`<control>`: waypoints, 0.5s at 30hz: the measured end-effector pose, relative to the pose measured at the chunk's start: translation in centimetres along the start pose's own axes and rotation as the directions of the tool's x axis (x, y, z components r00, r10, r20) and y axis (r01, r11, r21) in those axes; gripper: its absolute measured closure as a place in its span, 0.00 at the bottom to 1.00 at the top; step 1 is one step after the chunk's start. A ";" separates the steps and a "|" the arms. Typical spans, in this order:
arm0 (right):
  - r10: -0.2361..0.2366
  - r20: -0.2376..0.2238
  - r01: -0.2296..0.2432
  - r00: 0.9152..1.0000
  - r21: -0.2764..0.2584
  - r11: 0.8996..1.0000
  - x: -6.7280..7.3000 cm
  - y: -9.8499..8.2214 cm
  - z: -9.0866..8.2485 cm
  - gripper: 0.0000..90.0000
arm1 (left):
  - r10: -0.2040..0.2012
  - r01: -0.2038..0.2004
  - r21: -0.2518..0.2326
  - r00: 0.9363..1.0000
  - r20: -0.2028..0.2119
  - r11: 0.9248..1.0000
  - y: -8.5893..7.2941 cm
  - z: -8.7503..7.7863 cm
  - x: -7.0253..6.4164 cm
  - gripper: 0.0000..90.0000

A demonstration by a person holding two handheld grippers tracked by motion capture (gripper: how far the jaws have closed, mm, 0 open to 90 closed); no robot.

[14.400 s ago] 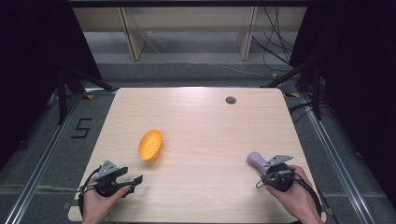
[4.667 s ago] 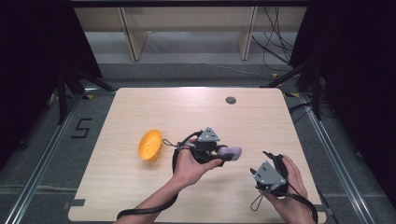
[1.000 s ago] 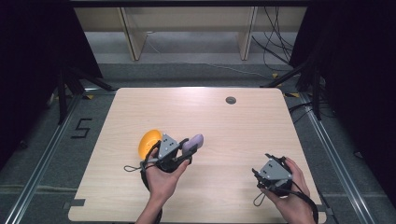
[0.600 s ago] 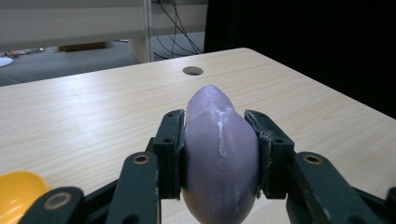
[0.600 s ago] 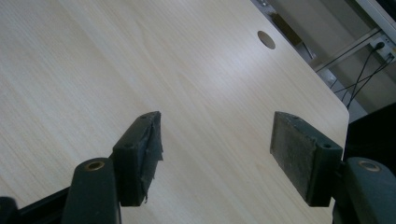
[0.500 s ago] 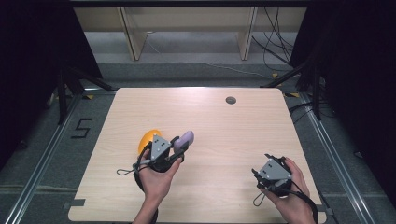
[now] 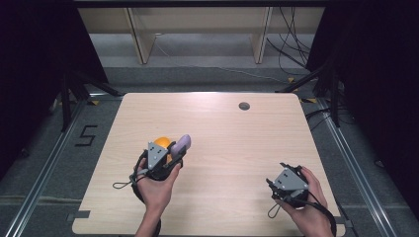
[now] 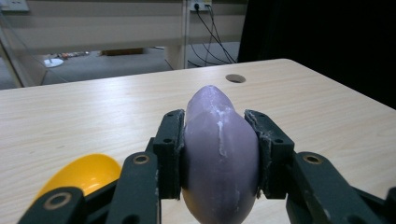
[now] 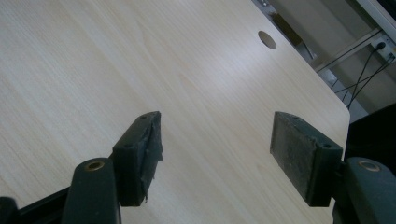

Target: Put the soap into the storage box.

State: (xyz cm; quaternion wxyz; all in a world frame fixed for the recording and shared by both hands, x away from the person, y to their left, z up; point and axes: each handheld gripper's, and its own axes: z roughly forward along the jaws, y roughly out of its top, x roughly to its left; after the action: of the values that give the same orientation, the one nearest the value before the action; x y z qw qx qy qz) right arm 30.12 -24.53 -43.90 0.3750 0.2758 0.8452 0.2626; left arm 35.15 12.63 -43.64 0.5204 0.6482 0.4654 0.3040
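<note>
Carrying the purple eggplant-looking thing (image 8: 219, 154) pinched tight in our left gripper (image 7: 171, 154), right above the yellow bowl (image 7: 162, 143), though overlap is hard to judge. Next we lower and release. Our right gripper (image 9: 217, 156) hangs spread and empty over the table (image 7: 237, 138).

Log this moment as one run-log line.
left gripper: shut on purple eggplant | above yellow bowl | right gripper: jaws open, empty | over table
</note>
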 end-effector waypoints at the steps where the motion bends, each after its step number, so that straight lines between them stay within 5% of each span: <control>1: 0.000 0.000 0.000 1.000 0.000 1.000 0.0 0.0 0.0 0.39 | 0.011 -0.011 0.002 1.000 -0.009 1.000 0.0 0.0 0.2 0.65; 9: 0.003 -0.001 -0.003 1.000 -0.002 1.000 0.0 0.0 0.0 0.39 | 0.001 -0.002 -0.008 0.996 -0.094 1.000 -0.2 -0.1 1.7 0.65; 15: -0.005 -0.004 0.005 1.000 0.000 1.000 0.0 0.0 0.1 0.39 | -0.005 0.003 -0.008 0.986 -0.166 1.000 -0.7 -0.1 3.1 0.65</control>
State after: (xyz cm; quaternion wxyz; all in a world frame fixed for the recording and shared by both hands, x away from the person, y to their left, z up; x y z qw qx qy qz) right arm 30.18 -24.47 -43.97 0.3737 0.2733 0.8467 0.2623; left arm 36.00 15.53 -44.56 0.4829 0.6175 0.5074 0.3578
